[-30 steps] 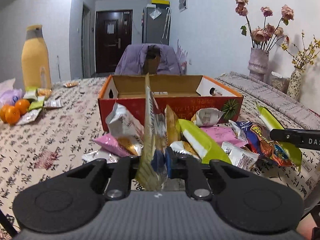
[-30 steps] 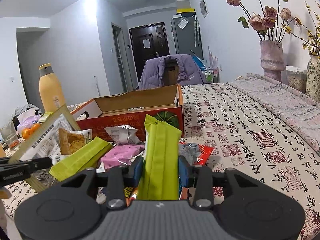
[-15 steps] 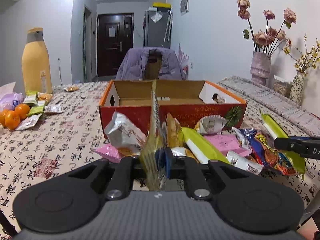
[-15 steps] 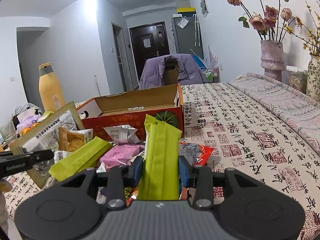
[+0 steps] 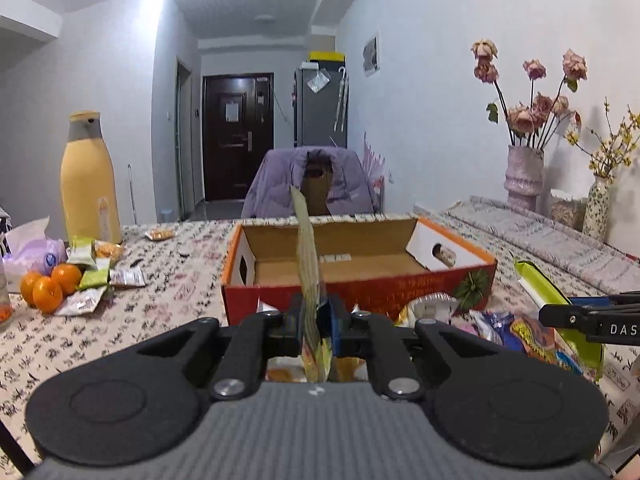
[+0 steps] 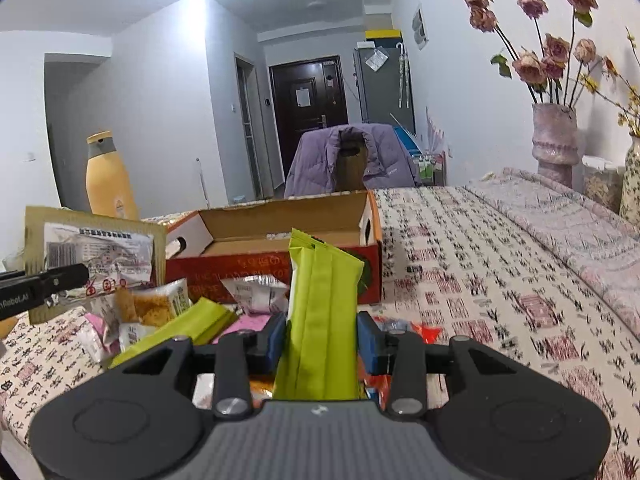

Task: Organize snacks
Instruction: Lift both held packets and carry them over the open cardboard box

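Two hand-held black tools each grip a snack above a counter (image 6: 460,248) covered in a cream cloth printed with dark characters. The left tool (image 5: 316,326) has its jaws pinched fully together on a flat olive-tan snack packet with a clear printed panel (image 5: 308,256), which stands upright and edge-on in the left wrist view, its top rising in front of the open box. The right tool (image 6: 322,340) has its jaws partly apart, pressing both sides of a lime-green pillow-shaped snack wrapper (image 6: 324,300), which also stands upright.

An open red and orange cardboard box with a plain brown inside (image 5: 360,256) sits on the counter just beyond both tools; little shows inside it. Between the box and the tools lies a loose pile of mixed snack packets (image 6: 172,312) in pink, silver, green and blue.

Far left on the counter are a tall yellow bottle with a grey collar (image 5: 90,180) and several oranges (image 5: 46,286). At right, a pale vase of dried pink roses (image 5: 524,176) stands by the wall.
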Demonstrator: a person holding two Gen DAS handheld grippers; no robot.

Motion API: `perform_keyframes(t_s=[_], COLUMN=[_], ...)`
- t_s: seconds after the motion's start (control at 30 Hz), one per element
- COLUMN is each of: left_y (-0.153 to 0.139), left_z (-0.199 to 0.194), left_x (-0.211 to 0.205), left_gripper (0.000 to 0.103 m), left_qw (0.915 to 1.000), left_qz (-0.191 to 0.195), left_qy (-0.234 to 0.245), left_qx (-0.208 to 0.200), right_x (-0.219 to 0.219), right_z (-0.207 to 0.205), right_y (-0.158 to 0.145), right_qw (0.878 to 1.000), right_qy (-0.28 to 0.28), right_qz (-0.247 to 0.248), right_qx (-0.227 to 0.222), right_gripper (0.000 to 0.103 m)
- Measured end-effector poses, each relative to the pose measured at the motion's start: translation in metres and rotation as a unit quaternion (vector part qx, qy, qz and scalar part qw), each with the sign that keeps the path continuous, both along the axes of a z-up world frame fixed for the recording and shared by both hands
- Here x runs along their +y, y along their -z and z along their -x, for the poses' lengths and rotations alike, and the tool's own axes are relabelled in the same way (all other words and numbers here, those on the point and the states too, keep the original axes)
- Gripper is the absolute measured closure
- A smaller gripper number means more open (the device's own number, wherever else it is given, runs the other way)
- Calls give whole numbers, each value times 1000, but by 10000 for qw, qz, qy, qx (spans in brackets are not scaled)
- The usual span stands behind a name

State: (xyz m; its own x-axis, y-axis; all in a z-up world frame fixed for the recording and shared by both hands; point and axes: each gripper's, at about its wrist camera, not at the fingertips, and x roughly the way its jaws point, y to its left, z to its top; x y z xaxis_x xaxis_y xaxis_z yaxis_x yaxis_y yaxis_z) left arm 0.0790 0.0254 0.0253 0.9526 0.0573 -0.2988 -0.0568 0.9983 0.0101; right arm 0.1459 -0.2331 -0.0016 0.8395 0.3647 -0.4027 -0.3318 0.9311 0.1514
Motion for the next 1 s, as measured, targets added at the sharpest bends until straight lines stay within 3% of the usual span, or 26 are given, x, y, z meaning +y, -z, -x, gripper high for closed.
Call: perform_keyframes(t_s=[0.53, 0.73, 1.0], left_y=[-43, -60, -65], left_z=[-9, -45, -114], left_x=[-2, 3, 13], left_gripper=[91, 91, 91], left_qw=[9978, 9977, 9991], left_qz=[-127, -146, -291], left_qy=[12, -42, -122], left_qx=[-653, -666, -292], right_x=[18, 28, 53], right_z=[-29, -73, -151], right_y=[-33, -52, -62], right_qw=[9992, 9992, 9984], right_qy=[-103, -64, -16], right_qz=[35, 165, 571], right_qx=[-372, -365, 1], right_gripper=[66, 66, 66])
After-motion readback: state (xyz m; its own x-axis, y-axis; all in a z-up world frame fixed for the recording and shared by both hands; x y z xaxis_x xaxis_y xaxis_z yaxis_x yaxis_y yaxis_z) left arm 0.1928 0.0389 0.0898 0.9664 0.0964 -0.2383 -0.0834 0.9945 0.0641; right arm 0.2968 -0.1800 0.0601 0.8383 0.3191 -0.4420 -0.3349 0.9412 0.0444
